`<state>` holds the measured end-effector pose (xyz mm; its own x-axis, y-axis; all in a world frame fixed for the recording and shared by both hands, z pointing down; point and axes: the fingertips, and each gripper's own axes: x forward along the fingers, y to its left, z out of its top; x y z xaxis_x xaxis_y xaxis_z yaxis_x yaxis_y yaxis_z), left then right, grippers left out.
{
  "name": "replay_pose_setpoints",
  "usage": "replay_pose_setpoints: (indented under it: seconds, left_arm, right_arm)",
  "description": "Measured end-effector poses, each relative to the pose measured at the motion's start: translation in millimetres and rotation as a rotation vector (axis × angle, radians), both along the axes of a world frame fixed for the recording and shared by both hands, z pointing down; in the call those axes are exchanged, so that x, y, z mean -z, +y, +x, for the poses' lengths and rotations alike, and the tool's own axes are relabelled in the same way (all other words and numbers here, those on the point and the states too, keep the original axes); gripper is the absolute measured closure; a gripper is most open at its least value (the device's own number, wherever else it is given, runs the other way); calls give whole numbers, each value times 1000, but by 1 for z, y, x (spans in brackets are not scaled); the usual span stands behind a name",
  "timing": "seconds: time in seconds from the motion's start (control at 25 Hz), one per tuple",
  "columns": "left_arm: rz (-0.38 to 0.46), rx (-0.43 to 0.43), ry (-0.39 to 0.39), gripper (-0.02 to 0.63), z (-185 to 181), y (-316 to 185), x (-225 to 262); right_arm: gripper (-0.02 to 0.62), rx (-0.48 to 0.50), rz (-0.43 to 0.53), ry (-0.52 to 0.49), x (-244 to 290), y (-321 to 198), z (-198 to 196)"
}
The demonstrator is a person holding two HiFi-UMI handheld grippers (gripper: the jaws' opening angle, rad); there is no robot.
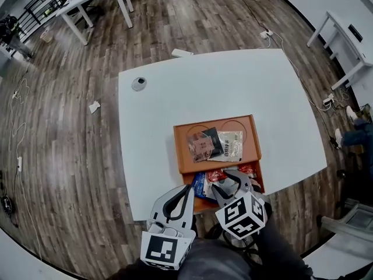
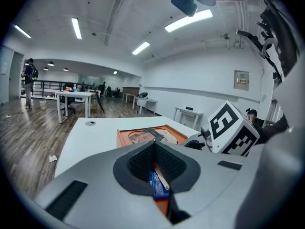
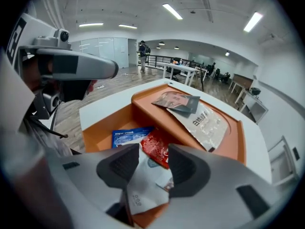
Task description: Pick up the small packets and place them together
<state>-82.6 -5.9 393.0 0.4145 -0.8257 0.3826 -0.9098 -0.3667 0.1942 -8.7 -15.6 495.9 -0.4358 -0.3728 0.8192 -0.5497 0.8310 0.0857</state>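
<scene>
Right gripper (image 3: 150, 165) spread, a white packet (image 3: 143, 187) between its jaws, over the orange tray's (image 1: 185, 156) 6 o'clock compartment. Left gripper (image 2: 153, 149), at its 9 o'clock, pressed together, empty.

Tray (image 1: 178, 156) on table's (image 1: 233, 86) near edge, packets (image 1: 214, 143) on its far shelf, more packets (image 1: 201, 183) in near compartment
</scene>
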Motion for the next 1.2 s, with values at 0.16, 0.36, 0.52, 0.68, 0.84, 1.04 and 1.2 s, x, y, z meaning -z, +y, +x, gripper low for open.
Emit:
replay_pose_setpoints:
  seconds: [0.16,0.36,0.52,0.68,0.84,1.04,1.2]
  left_arm:
    - [-23,9,3,602,-6,-4,-9]
    - [-42,14,6,603,-9,-8,-16]
    - [-43,17,6,603,-12,-10,-17]
    - [-38,17,5,603,-12,-9,-15]
    - [-30,11,4,603,-7,-5,-11]
    - [0,3,-7,603,-1,1,-1]
    - [30,-16,-7,603,10,9,10]
  right_arm:
    - [409,1,-40,14,-16,-4,-5]
    - [407,-2,-70,21,-27,-7,-7]
    - [591,55,-79,34,-29,0,-14]
    - [592,68,-54,23,-24,3,-15]
    - [592,57,-38,-16,-8,7,-14]
    - [592,59,-1,-48,17,17,-11]
    - [592,44,39,-85,41,25,-4]
